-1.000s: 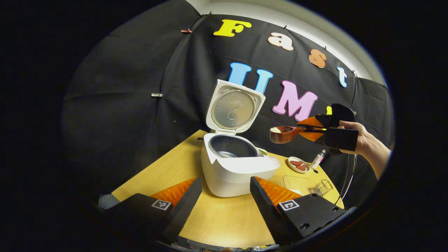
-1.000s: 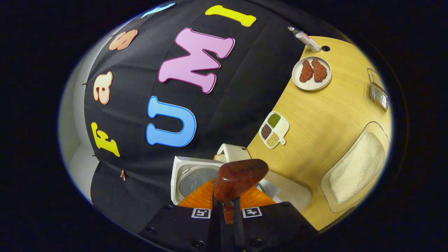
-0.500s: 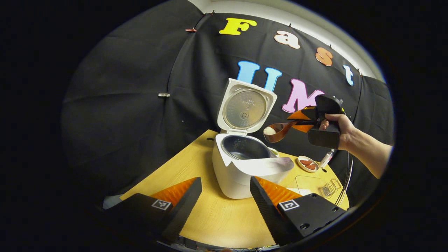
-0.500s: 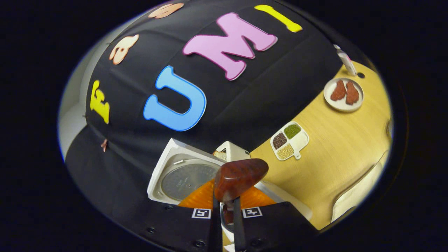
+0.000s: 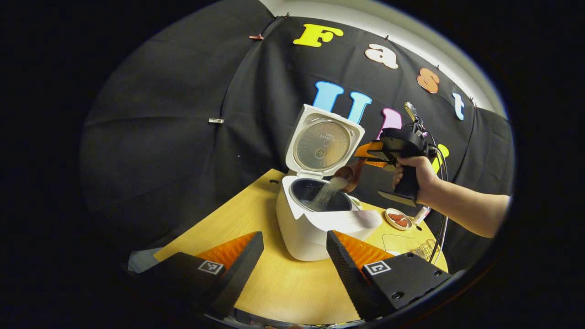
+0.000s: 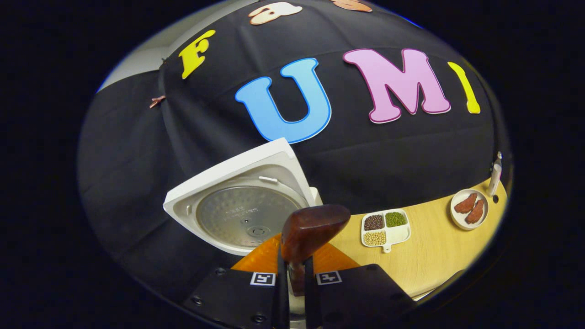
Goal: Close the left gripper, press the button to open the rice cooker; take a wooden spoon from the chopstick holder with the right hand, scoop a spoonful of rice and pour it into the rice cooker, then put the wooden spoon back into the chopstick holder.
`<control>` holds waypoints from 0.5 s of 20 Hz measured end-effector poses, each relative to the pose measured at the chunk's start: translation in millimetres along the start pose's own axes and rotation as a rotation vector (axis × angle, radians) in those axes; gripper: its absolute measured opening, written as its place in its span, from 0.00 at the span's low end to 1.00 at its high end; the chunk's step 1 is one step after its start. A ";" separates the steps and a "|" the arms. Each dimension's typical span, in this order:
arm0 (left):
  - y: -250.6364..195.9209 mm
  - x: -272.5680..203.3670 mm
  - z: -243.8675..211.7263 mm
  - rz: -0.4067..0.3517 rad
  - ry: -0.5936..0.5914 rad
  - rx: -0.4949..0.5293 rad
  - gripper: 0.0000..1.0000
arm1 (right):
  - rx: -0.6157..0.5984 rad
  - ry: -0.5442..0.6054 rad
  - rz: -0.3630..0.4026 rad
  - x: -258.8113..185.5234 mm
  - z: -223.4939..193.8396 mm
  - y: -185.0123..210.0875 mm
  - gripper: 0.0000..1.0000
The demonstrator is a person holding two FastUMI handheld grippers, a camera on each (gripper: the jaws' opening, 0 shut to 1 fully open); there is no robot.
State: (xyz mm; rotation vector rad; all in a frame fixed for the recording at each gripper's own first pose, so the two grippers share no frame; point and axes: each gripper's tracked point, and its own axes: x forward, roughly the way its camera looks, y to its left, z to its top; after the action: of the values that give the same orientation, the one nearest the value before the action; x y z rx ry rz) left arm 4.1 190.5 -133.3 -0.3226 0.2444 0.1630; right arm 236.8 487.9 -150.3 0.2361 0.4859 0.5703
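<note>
The white rice cooker (image 5: 315, 226) stands on the wooden table with its lid (image 5: 323, 144) raised. Over its dark inner pot (image 5: 315, 201) the wooden spoon (image 5: 348, 173) is tipped and white rice streams off it into the pot. My right gripper (image 5: 369, 155), held by a hand, is shut on the spoon's handle. In the right gripper view the spoon's brown bowl (image 6: 311, 230) sticks out from between the closed fingers of the right gripper (image 6: 293, 285), in front of the lid's inner side (image 6: 242, 214). My left gripper (image 5: 292, 256) stands open near the table's front edge, short of the cooker.
A divided white dish of beans (image 6: 385, 226) lies behind the cooker. A small plate with red pieces (image 6: 470, 208) and a slim white bottle (image 6: 493, 173) are at the far right. A wire chopstick holder (image 5: 422, 249) and a clear tray (image 5: 397, 237) sit right of the cooker.
The right gripper carried the spoon left over the cooker's pot and rolled it, so the rice now pours out. The left gripper stayed open and barely moved.
</note>
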 end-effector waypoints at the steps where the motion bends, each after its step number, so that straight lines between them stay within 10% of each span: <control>1: 5.1 -2.2 -1.1 0.007 0.001 -0.006 0.96 | -0.037 -0.001 0.000 2.2 -2.9 2.0 0.17; 10: 27.5 -8.8 -2.0 0.060 -0.009 0.003 0.98 | -0.447 -0.050 0.074 11.8 -23.3 39.8 0.17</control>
State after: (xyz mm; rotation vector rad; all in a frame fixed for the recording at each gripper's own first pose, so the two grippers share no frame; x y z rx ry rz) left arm -10.2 214.5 -140.8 -0.3120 0.2458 0.2231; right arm 215.5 529.1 -161.2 -0.1583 0.2920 0.7274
